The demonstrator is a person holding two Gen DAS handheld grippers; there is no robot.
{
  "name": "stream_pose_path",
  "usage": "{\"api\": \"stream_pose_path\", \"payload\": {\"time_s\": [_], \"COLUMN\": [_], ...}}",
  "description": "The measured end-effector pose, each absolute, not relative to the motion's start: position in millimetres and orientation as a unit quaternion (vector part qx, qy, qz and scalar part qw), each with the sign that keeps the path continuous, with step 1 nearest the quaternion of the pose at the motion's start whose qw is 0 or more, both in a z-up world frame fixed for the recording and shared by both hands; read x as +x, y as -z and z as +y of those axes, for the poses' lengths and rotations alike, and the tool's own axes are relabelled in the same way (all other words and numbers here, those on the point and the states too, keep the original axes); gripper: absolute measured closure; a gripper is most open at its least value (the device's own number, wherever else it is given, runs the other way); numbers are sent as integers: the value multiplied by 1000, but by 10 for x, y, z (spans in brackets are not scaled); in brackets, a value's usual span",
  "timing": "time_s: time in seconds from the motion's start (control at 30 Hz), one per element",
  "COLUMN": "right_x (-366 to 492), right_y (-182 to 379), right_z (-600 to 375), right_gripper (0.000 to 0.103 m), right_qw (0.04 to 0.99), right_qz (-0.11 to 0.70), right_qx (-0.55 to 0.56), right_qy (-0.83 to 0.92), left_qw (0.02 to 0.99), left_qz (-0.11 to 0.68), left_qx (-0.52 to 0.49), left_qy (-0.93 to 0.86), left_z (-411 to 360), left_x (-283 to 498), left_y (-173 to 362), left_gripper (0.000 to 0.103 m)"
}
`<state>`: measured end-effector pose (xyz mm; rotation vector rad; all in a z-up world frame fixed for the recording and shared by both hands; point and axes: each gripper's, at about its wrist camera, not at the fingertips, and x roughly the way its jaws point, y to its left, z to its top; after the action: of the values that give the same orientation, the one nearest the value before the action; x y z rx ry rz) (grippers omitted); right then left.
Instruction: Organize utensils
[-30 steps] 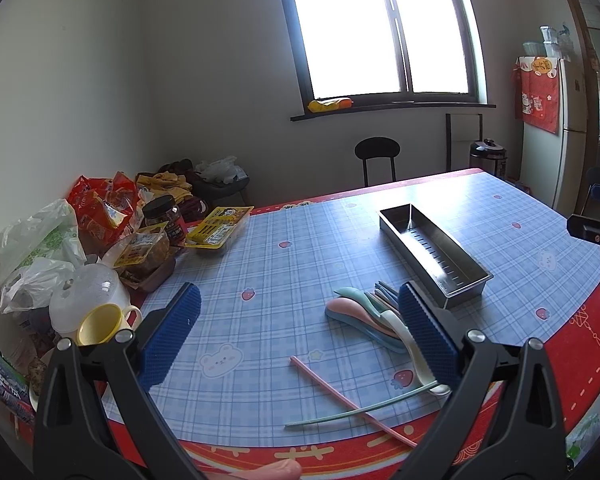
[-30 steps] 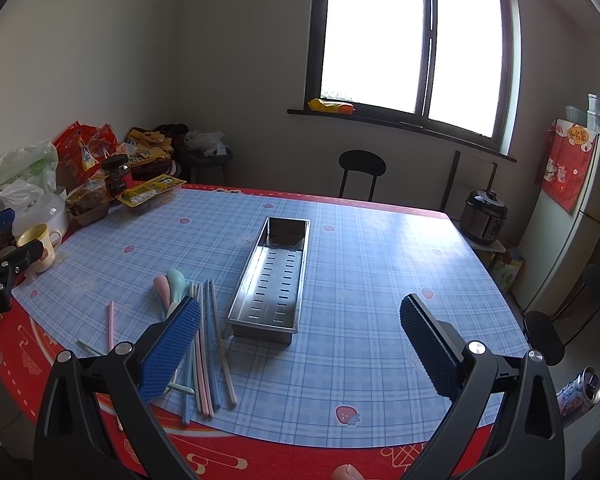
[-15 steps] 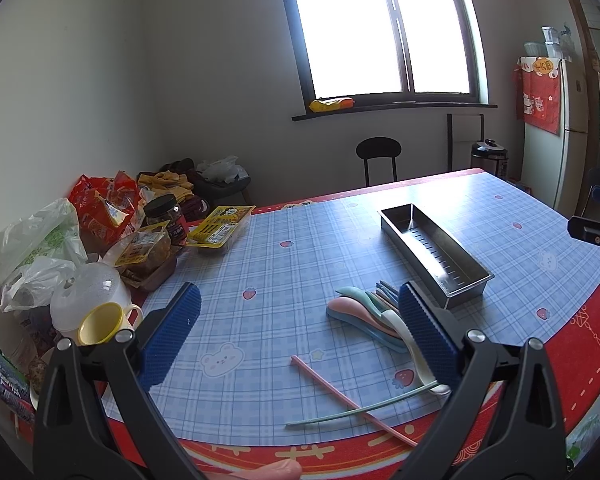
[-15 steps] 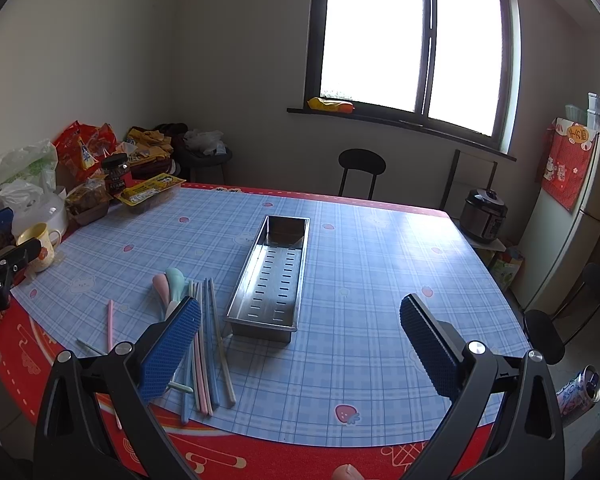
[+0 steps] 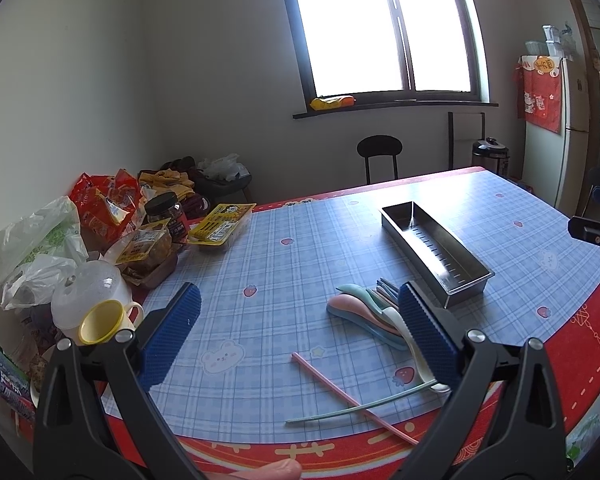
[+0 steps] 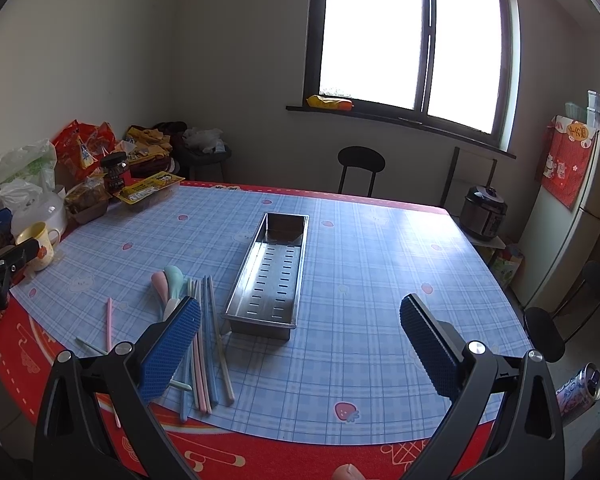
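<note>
Left wrist view: the left gripper (image 5: pixel 300 334) hangs above the blue checked tablecloth (image 5: pixel 284 280) with jaws spread wide and nothing between them. The pastel plastic spoons (image 5: pixel 364 312) lie at about 2 o'clock from its centre, beside the right finger. A single pink chopstick (image 5: pixel 340 390) crosses a pale green chopstick (image 5: pixel 356 404) at 5 o'clock. The long perforated steel tray (image 5: pixel 436 246) stands empty at 1 o'clock, close to the spoons.

In the right wrist view, the right gripper (image 6: pixel 300 346) is also wide apart and empty. A bundle of pastel chopsticks (image 6: pixel 206 340) lies at 9 o'clock, just left of the tray (image 6: pixel 270 276). A yellow mug (image 6: pixel 38 242) stands at the far left.
</note>
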<state>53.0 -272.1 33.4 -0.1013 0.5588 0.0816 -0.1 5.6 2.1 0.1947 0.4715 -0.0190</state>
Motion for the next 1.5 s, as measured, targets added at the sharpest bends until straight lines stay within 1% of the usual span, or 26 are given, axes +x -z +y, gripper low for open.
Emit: {"api": "stream_pose_path", "payload": {"time_s": [0.2,0.3,0.5,0.73,0.8,0.87,0.93,1.0,1.03,1.1,1.27,1.43,1.5], "right_x": [570,616,797,968,989,1011,1024,999,988,983,968,968,977], "right_y": [-289,-212,161,592,675,736,774,777,779,799,982,1104,1156], "right_z": [-2698,-2687,-2572,-2223,-2129,-2064,-1948,-1788,-1695,-1508,-1080,-807,-718], "right_gripper": [5,5,5,5,5,5,5,7,8,21,39,48,55], "right_qw": [958,955,940,917,914,903,895,890,885,871,831,795,781], "right_qz": [281,286,319,364,370,382,389,383,382,383,391,401,406], "right_qx": [-45,-29,6,-14,-21,-11,-22,-59,-81,-117,-209,-258,-280], "right_qy": [-47,-75,-123,-161,-167,-194,-218,-239,-253,-284,-336,-376,-383], "left_qw": [964,957,931,912,910,906,904,904,904,906,906,905,904], "left_qz": [249,280,363,409,415,422,428,428,427,424,423,425,427], "left_qx": [87,69,35,14,12,15,10,1,-2,-7,-24,-26,-30], "left_qy": [10,19,-2,-3,5,9,10,6,3,-2,-2,-3,-4], "left_z": [81,125,316,445,430,409,424,476,500,552,648,678,691], "left_x": [51,159,347,338,319,312,313,308,307,299,277,286,307], "left_y": [66,226,746,1100,1156,1206,1233,1227,1221,1203,1205,1244,1267], "left_gripper": [5,5,6,7,9,18,24,25,25,25,25,25,26]}}
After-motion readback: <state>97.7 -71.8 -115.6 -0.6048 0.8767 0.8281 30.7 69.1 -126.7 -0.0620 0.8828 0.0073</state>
